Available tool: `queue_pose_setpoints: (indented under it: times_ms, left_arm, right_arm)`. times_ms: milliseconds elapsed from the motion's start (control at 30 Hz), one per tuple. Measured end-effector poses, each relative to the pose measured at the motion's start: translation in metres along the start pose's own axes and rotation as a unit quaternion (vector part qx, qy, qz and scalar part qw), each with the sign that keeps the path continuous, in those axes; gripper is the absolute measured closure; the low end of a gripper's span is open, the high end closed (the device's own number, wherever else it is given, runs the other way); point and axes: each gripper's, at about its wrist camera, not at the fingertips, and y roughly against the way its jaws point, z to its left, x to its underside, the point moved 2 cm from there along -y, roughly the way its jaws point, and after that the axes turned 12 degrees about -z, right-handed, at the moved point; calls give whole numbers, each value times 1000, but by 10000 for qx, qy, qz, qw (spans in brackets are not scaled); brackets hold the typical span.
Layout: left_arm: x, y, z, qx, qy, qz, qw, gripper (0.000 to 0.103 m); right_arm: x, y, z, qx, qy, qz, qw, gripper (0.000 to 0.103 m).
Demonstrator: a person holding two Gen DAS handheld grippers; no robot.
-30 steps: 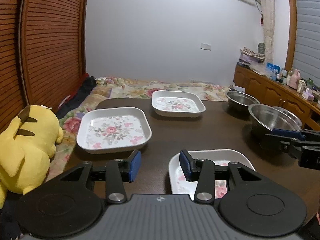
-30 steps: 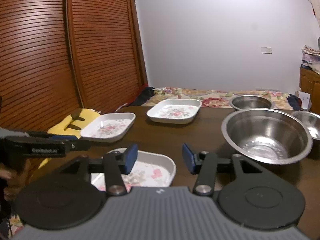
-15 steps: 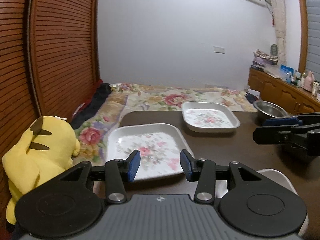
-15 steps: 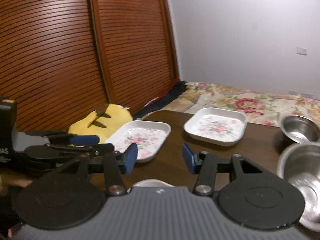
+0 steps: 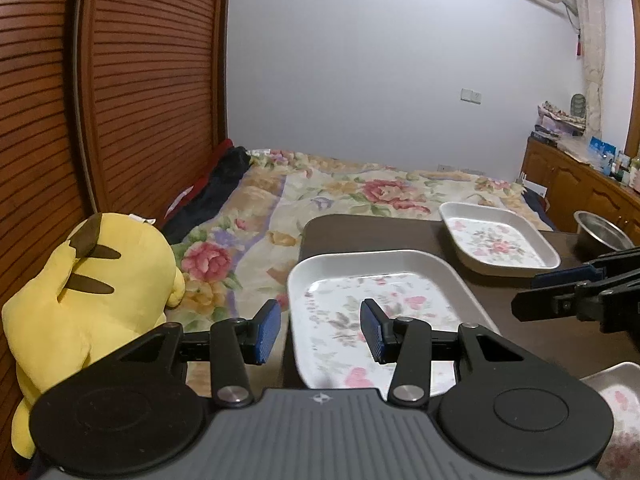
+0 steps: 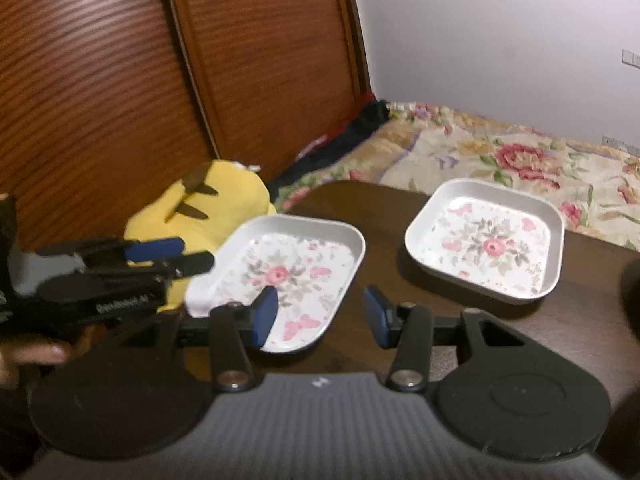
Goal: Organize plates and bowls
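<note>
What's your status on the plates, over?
Left gripper open, empty, at near floral plate's edge. Right gripper closing, nothing between its jaws. Far plate untouched. Path clear.

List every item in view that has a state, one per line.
near plate: flat on the table, empty, not gripped
far plate: flat on the table, empty
third plate: only a corner in view
steel bowl: upright, inside hidden
plush toy: lying beside the table
left gripper: open, empty
right gripper: jaws closing, nothing between them
</note>
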Motion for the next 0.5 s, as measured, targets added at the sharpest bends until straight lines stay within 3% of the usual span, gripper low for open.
queue_pose_setpoints:
  times_ms: [167,267,500]
  left_arm:
    - [4,-12,11,40,70,109,9999,58]
    - [6,-16,16,61,190,151,9997,68]
    - [12,-20,21,135,298,239,9992,73]
  right_arm:
    - [1,-23,-1,58,-99,239,9996,58]
    - [1,-36,-1,140,-56,369,9992,64]
    - [3,-47,-5,208,-150,478,9985,71]
